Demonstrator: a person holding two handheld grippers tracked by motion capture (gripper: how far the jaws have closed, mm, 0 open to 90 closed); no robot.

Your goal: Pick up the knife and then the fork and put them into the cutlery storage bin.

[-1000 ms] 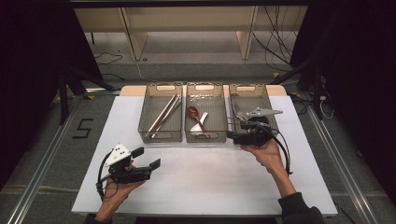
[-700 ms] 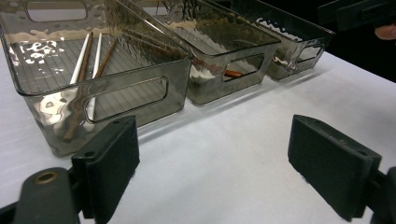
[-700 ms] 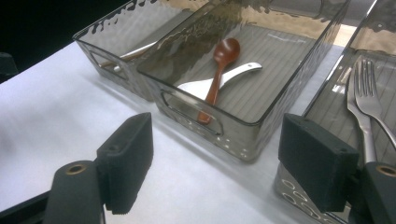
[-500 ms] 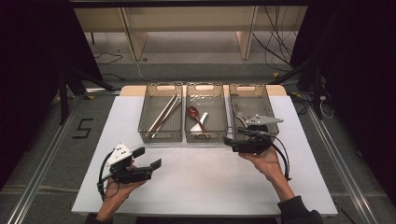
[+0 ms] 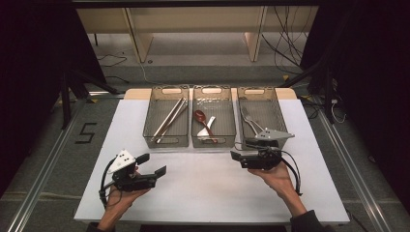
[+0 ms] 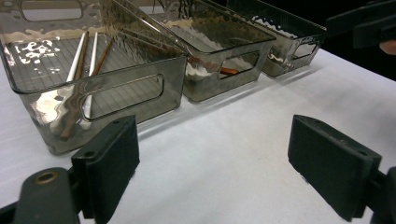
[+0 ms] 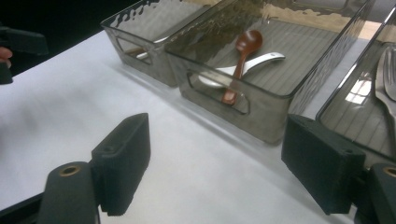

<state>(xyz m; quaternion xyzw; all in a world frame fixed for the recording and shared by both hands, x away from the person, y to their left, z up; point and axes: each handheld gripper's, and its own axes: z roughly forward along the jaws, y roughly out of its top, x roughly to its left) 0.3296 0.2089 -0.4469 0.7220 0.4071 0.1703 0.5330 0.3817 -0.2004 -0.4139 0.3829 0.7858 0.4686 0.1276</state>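
Three clear bins are counted on the white table (image 5: 203,193): left bin (image 5: 166,141) with chopsticks (image 5: 169,117), middle bin (image 5: 213,141) with two spoons (image 5: 203,123), right bin (image 5: 270,113) with forks (image 5: 249,120). The right gripper (image 5: 234,155), near the right bin, has just been opening, nothing between its jaws. The left gripper (image 5: 157,165) stands apart, empty. The brown spoon (image 7: 240,56) is seen crossing the white spoon (image 7: 247,63) in the right gripper view.

A dim room: grey floor (image 5: 58,145), pale wooden shelving (image 5: 193,21), loose cables (image 5: 285,43).
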